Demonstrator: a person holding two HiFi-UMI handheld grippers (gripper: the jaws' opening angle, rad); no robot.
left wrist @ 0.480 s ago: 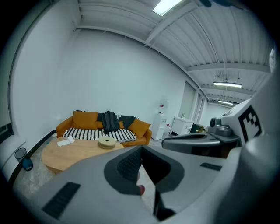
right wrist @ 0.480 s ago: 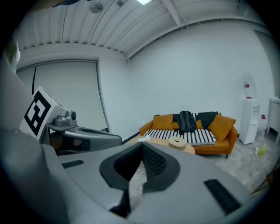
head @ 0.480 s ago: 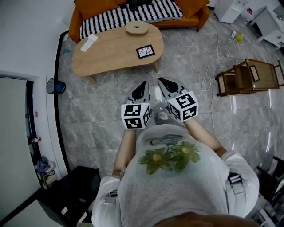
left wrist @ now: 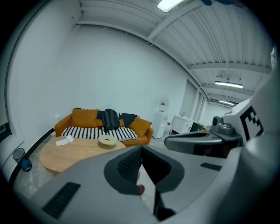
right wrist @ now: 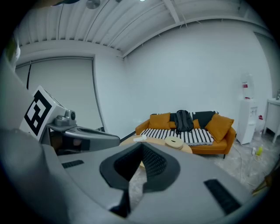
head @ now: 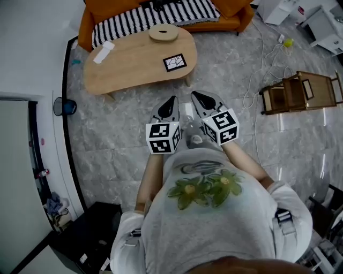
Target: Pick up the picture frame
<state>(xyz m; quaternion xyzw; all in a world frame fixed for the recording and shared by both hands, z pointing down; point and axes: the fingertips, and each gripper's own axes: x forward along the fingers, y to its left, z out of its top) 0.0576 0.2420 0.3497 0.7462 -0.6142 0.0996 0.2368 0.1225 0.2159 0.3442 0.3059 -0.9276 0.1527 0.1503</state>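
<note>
The picture frame [head: 174,62], black-edged with a white picture, lies flat on the right part of a light wooden coffee table [head: 128,64]. My left gripper [head: 172,100] and right gripper [head: 196,96] hover side by side over the grey floor, short of the table's near edge, both pointing toward it. Each is shut with nothing between its jaws. In the left gripper view the shut left gripper [left wrist: 141,149] covers the frame's spot; the same holds for the right gripper [right wrist: 142,148] in the right gripper view.
A round wooden disc [head: 164,33] and a white folded item [head: 103,52] also lie on the table. Behind it stands an orange sofa [head: 161,16] with a striped seat. A wooden side table [head: 300,92] and white cables [head: 262,69] are at the right, a blue bin [head: 63,106] at the left wall.
Both grippers stay shut and close together in the same place. The table and sofa sit slightly higher and further left in the head view.
</note>
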